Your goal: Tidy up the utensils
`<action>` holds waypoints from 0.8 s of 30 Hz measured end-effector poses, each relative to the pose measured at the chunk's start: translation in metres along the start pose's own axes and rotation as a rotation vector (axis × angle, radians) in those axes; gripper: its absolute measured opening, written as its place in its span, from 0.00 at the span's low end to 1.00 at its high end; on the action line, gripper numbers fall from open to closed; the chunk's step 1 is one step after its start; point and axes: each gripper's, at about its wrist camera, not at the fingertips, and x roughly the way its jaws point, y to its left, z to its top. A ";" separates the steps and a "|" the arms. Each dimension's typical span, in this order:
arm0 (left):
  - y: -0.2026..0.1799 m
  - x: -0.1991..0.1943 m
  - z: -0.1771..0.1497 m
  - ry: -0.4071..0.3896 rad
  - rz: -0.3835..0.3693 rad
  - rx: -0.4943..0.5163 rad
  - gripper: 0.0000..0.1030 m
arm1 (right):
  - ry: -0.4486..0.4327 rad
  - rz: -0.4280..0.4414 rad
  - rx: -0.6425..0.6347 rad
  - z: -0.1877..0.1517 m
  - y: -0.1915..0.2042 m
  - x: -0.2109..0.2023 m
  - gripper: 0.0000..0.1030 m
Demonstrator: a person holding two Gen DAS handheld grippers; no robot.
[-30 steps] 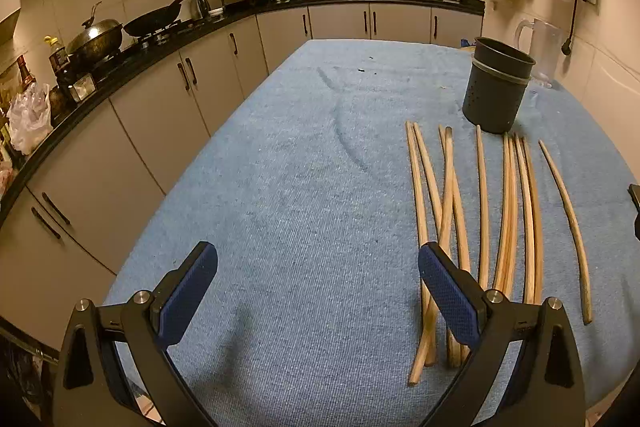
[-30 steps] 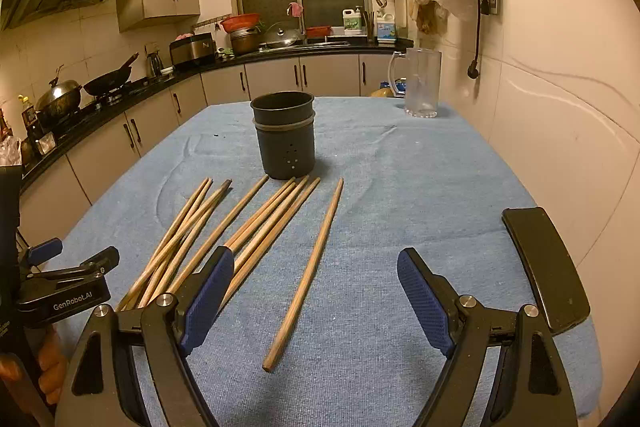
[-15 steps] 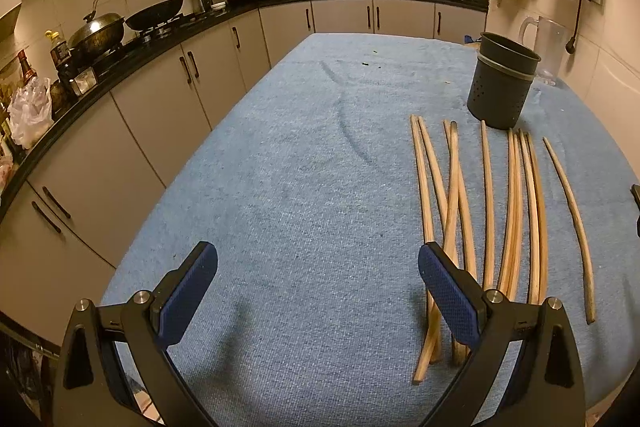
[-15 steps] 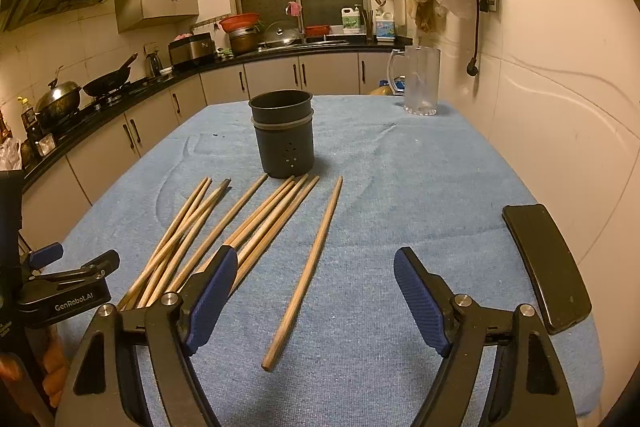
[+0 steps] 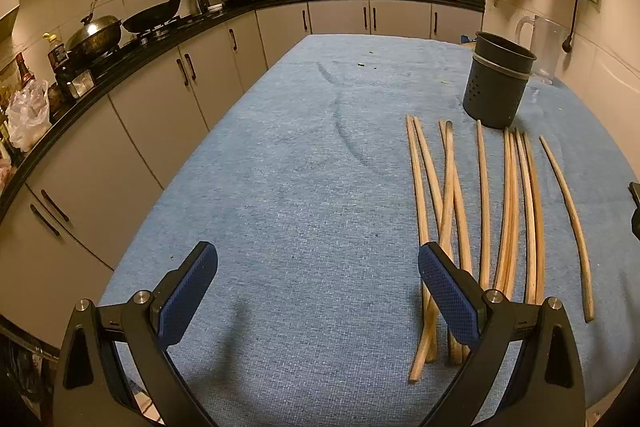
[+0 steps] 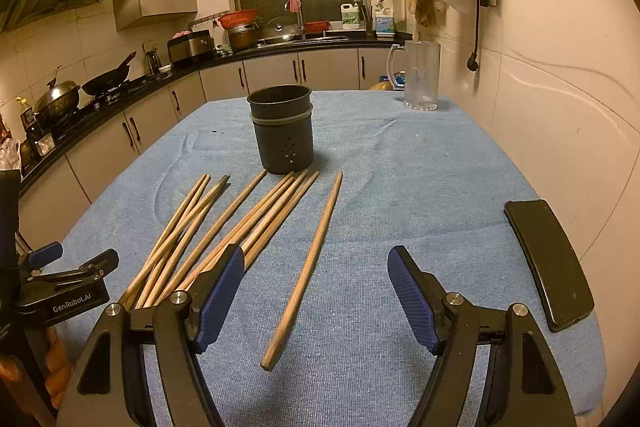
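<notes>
Right wrist view – table (image 6: 420, 187): covered by a blue cloth; it carries every item listed below.
Left wrist view – table (image 5: 280, 187): same blue surface, bare across its left half.
Utensil holder (image 6: 282, 129): dark cylindrical cup with small holes in its wall, upright near the table's middle, just beyond the far tips of the chopsticks. In the left wrist view the utensil holder (image 5: 498, 83) stands at the upper right.
Glass mug (image 6: 420, 75): clear, with a handle, upright at the far edge of the table near the wall.
Phone (image 6: 548, 263): black slab lying flat near the table's right edge, apart from the chopsticks.
Chopsticks (image 6: 224, 227): wooden, lying flat in a loose fan with far tips toward the holder; some cross each other. In the left wrist view the chopsticks (image 5: 480, 219) lie in the right half.
Single chopstick (image 6: 308, 263): lies apart on the right of the fan, between the right jaws' lines of sight.
Right hand-held gripper (image 6: 316, 295): jaws have just been closing, still spread wide; pads press on nothing – the single chopstick lies on the cloth below.
Left hand-held gripper (image 5: 318, 291): jaws spread wide, nothing between the blue pads; its right pad overlaps the nearest chopsticks in view.
</notes>
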 end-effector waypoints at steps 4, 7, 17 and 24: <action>0.000 -0.001 0.000 -0.003 -0.006 0.004 0.97 | 0.000 -0.001 0.001 0.000 0.000 0.000 0.76; -0.002 -0.002 0.001 -0.008 -0.013 0.011 0.97 | 0.002 0.000 0.001 0.000 -0.001 0.000 0.76; -0.008 -0.001 0.002 -0.013 -0.038 0.029 0.97 | 0.016 -0.003 0.007 0.000 -0.003 0.006 0.75; -0.010 0.005 0.009 0.000 -0.089 0.068 0.97 | 0.042 0.001 0.011 0.006 -0.006 0.017 0.74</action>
